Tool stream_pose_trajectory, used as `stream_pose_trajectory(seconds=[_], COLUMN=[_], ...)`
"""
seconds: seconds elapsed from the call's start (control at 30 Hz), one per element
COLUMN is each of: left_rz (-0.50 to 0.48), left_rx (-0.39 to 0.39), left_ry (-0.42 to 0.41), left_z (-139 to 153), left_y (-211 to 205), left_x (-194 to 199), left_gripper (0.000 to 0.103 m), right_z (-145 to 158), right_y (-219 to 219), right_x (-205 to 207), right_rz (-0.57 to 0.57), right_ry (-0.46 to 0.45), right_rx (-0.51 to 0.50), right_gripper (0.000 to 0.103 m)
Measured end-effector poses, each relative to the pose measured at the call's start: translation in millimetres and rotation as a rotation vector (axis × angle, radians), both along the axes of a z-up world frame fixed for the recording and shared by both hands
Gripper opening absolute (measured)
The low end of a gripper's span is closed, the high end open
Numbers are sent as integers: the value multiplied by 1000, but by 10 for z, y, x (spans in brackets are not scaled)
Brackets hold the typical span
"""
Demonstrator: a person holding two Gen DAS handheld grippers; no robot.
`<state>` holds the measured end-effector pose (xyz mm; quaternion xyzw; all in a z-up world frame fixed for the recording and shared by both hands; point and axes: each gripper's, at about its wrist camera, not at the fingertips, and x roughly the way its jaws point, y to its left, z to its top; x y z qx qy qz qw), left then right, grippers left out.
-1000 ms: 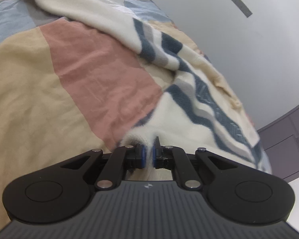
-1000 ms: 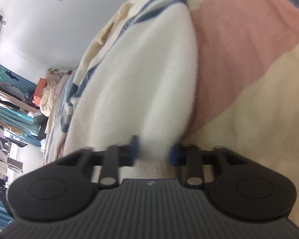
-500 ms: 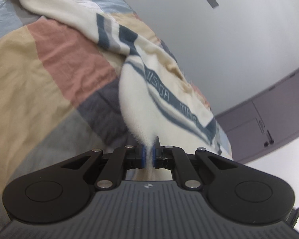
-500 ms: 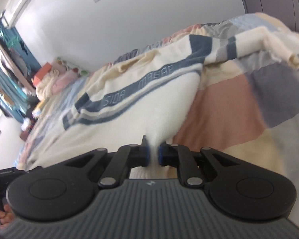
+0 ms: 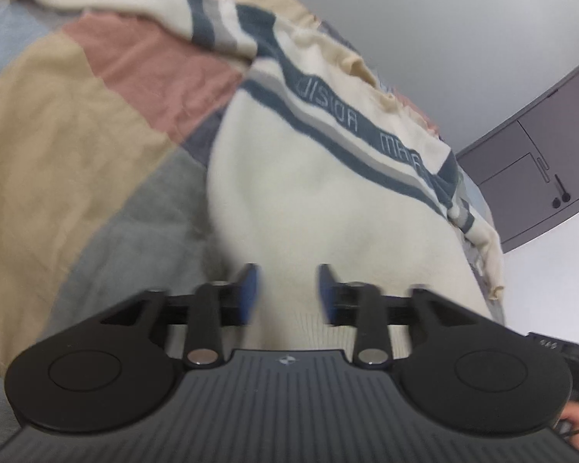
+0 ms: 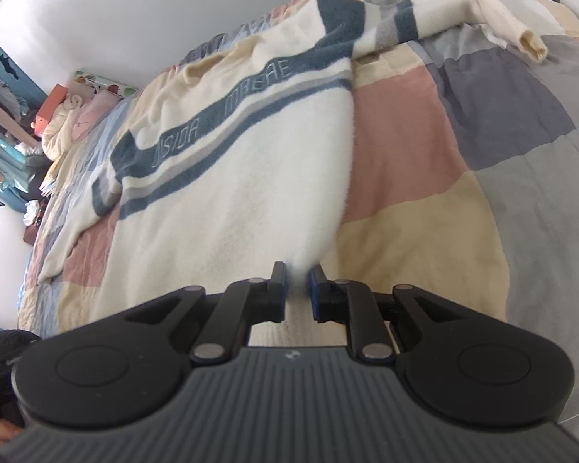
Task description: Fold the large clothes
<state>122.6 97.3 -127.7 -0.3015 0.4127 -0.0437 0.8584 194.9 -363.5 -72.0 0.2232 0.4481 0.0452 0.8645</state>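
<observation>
Sweater (image 6: 251, 200), lengthwise up the bed (image 6: 424, 146), hem nearest

**Both grippers tilted downward, both letting go**

The left gripper (image 5: 287, 295) points down at a slant, its jaws parting, the blue pads standing clear on either side of the cloth between them. The right gripper (image 6: 298, 289) slants down too, jaws opening from a narrow gap, with a pinch of cloth still touching its pads.
</observation>
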Motion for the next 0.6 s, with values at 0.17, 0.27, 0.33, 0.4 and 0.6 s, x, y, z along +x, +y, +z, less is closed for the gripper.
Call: stream_pose_trajectory(seconds=[0.17,0.27,0.33,0.4,0.6], left_rz=[-4,-18,-40,-68,-172], left_rx=[78,156,178,194,230], left_ry=[-88,-156,-182,-207,-230], left_z=[314,539,636,715,679], left_y=[-33,-114,-182,-279,-566], left_x=[-55,2,117,266,787], left_gripper=[54,55,55,55,56], right_z=[178,328,405,461,450], right_y=[-48,-47,1,97,499], right_x=[-42,-17,43,140,486], right_rz=[13,24,29,47,111], right_ry=[-93,-163,-194,-218,-248], right_rx=[-60,-102,-104,-92,-79], right_gripper=[54,54,54,54,54])
